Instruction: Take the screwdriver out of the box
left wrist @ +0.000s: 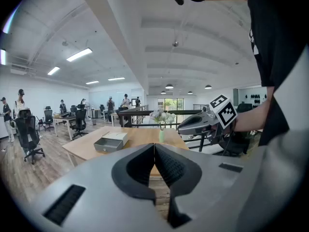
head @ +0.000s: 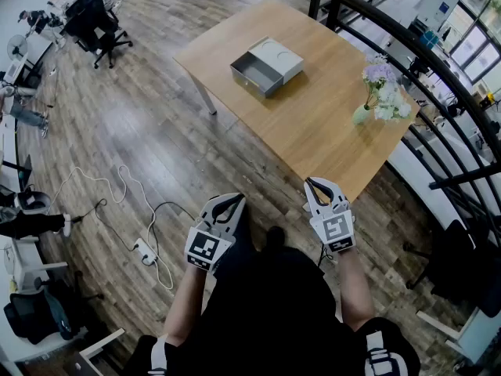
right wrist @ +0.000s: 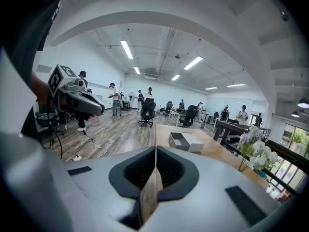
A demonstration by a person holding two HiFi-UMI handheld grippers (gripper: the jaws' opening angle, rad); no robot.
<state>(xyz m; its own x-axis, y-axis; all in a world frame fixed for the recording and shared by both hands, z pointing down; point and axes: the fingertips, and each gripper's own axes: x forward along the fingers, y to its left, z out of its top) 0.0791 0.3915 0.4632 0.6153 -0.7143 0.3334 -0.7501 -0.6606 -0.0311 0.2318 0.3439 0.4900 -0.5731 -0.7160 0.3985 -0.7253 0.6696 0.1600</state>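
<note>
A grey box (head: 266,66) with its drawer slid partly out of a white sleeve sits near the far end of the wooden table (head: 313,124). The same box (left wrist: 110,142) (right wrist: 186,141) is small and distant in both gripper views. No screwdriver can be seen; the drawer's inside is too far off to make out. My left gripper (head: 233,200) (left wrist: 154,145) hangs shut and empty over the floor, short of the table. My right gripper (head: 312,183) (right wrist: 156,149) is at the table's near corner, also shut with nothing in it.
A vase of pale flowers (head: 380,92) stands at the table's right edge. A dark railing (head: 438,131) runs along the right. White cables and a power strip (head: 145,251) lie on the floor to the left. Office chairs (head: 98,22) and people stand farther back.
</note>
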